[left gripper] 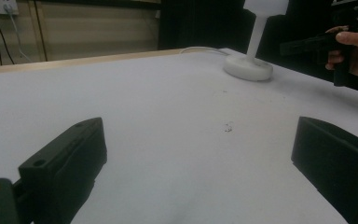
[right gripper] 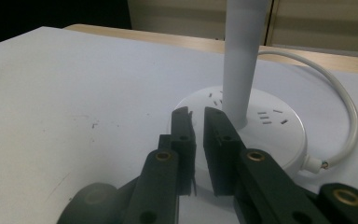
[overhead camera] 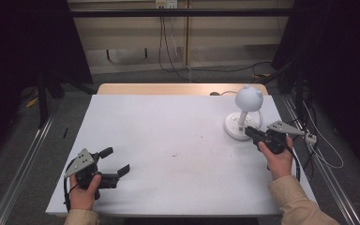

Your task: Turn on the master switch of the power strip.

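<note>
Across the middle of the high view spreads the white table [overhead camera: 168, 140]. Toward its upper right stands the white lamp [overhead camera: 243, 117], round base down, stem upright, cord curling behind. Just below and right of the base, the right tool [overhead camera: 249, 132] points at it, jaws nearly clenched with nothing between them, tips over the base rim. At lower left, well apart from the lamp, the left tool [overhead camera: 115, 161] rests released, jaws wide

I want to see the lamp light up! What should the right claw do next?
Probably dip a little and press the lamp base. The right claw is nearly shut with nothing between its jaws, its tips over the base just beside the stem, like a poking finger.
</note>
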`<state>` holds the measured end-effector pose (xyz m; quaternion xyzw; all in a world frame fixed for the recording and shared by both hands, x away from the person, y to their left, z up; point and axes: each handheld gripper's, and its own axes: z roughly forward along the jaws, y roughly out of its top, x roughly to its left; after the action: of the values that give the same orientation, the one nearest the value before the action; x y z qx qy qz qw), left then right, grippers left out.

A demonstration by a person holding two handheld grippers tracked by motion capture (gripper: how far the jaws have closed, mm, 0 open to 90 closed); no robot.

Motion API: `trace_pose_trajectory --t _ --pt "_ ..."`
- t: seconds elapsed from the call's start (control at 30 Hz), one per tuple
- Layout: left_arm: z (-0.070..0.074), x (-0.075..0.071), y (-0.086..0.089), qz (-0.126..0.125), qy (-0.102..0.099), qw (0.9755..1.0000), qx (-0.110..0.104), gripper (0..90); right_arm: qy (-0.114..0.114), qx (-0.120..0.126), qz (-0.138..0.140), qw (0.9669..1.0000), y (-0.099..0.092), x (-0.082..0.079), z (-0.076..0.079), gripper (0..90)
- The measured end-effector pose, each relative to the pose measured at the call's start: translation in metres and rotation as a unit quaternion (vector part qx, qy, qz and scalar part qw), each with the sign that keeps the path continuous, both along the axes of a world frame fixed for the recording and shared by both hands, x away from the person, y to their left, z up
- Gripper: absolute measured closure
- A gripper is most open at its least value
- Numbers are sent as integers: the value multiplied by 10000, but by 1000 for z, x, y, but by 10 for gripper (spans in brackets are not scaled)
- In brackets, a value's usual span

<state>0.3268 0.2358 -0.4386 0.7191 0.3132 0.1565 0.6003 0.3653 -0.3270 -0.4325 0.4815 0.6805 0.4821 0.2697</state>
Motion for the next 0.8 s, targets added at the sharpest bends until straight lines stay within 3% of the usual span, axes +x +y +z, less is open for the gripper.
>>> trace_pose_trajectory --t 0.3,0.8 --pt "0 0 0 -7 13 10000 -15 28 48 12 -40 10000 -2 4 0 900" --pt "-1 0 0 3 27 10000 -22 28 193 -168 -223 9994 -4 13 -4 900"
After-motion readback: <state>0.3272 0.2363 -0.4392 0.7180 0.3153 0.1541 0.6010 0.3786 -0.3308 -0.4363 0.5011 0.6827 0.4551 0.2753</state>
